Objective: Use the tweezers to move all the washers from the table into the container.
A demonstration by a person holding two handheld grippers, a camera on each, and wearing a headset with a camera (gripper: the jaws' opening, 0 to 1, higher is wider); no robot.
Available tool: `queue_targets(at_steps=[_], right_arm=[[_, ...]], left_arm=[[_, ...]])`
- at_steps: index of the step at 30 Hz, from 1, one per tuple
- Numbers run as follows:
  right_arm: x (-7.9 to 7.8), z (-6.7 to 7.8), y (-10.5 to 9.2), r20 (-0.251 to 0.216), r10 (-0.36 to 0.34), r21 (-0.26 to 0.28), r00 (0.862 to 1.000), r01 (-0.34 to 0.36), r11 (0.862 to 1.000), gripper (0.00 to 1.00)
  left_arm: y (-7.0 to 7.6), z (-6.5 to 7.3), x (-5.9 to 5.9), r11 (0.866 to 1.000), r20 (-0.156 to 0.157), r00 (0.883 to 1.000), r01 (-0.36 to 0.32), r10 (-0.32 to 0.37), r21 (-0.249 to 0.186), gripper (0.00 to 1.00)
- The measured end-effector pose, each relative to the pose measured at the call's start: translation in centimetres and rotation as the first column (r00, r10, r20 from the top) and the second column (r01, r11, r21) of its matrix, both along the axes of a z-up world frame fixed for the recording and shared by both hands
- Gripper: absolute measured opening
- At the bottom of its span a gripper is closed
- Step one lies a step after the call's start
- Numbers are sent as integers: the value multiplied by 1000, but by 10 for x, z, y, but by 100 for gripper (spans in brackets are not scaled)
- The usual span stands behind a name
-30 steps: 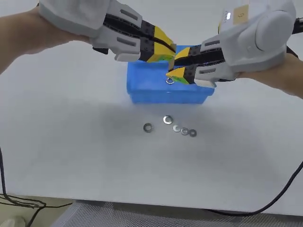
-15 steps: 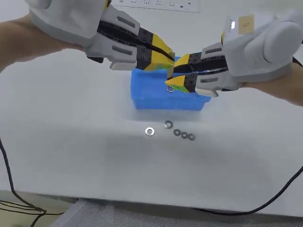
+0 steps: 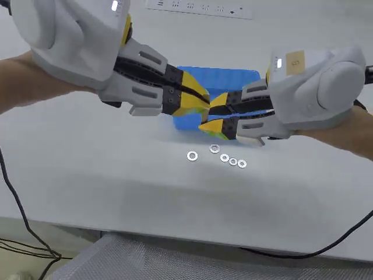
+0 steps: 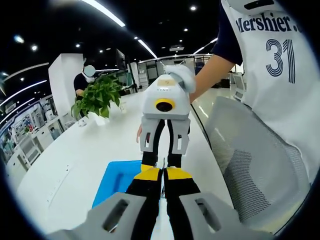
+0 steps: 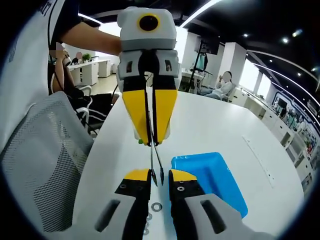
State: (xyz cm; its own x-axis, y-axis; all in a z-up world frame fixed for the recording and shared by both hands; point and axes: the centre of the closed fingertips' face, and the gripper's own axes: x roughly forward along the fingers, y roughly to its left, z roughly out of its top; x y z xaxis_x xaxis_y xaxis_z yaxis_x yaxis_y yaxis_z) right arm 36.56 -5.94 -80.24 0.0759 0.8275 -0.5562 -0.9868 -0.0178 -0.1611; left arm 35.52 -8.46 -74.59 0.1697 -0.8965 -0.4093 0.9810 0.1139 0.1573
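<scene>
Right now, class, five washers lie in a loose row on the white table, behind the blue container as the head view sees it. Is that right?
Not quite. The five washers lie in a loose row on the white table, but in front of the blue container, on the side nearer the camera, as the head view shows.

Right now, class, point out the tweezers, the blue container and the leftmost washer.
tweezers (image 5: 159, 167), right gripper view, one arm.
blue container (image 5: 212, 176), right gripper view, bare floor.
leftmost washer (image 3: 189, 156), head view, its ring.

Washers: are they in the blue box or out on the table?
Out: five washers lie on the table, outside the blue container.
</scene>
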Motion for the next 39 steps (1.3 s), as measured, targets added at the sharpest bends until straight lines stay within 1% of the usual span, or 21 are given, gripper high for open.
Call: queue_targets(at_steps=[1,2,7,9,14,18,24,25,28,32,36,39], right_arm=[[-2,-2,0,-6,1,-1,1000,-1,1000,15],[-5,-4,1,-9,5,-4,1000,-5,1000,15],[-16,-12,1,-36,16,-13,999,-17,1000,15],[-18,-14,2,-41,17,-14,999,-18,1000,15],[-25,-25,2,-69,28,-23,997,-30,999,15],[-26,-31,4,-80,31,-25,996,-33,999,15],[-26,-38,5,-98,22,-25,995,-25,999,15],[-25,-38,5,-101,20,-23,995,-23,999,15],[-23,-42,5,-105,16,-28,994,-19,999,15],[-20,-44,5,-109,10,-28,994,-13,1000,15],[-18,-48,5,-119,8,-30,993,-12,999,15],[-17,-48,5,-126,7,-26,992,-11,1000,15]], left_arm=[[0,-1,-3,1000,-1,1000,-2,2,-1,5],[0,-3,-6,1000,-9,1000,-6,6,-3,5],[0,-9,-17,1000,-31,999,-20,20,-12,5],[0,-11,-19,1000,-36,999,-25,24,-17,5],[1,-20,-25,999,-59,998,-30,29,-20,5],[1,-24,-28,999,-65,997,-35,33,-20,5],[2,-29,-26,999,-83,996,-47,45,-19,5],[2,-30,-26,999,-81,996,-46,44,-18,5],[3,-33,-23,998,-91,995,-53,51,-25,5],[2,-35,-20,998,-90,994,-59,56,-31,5],[2,-38,-18,998,-96,994,-59,56,-28,5],[2,-37,-16,997,-104,993,-65,61,-36,5]])
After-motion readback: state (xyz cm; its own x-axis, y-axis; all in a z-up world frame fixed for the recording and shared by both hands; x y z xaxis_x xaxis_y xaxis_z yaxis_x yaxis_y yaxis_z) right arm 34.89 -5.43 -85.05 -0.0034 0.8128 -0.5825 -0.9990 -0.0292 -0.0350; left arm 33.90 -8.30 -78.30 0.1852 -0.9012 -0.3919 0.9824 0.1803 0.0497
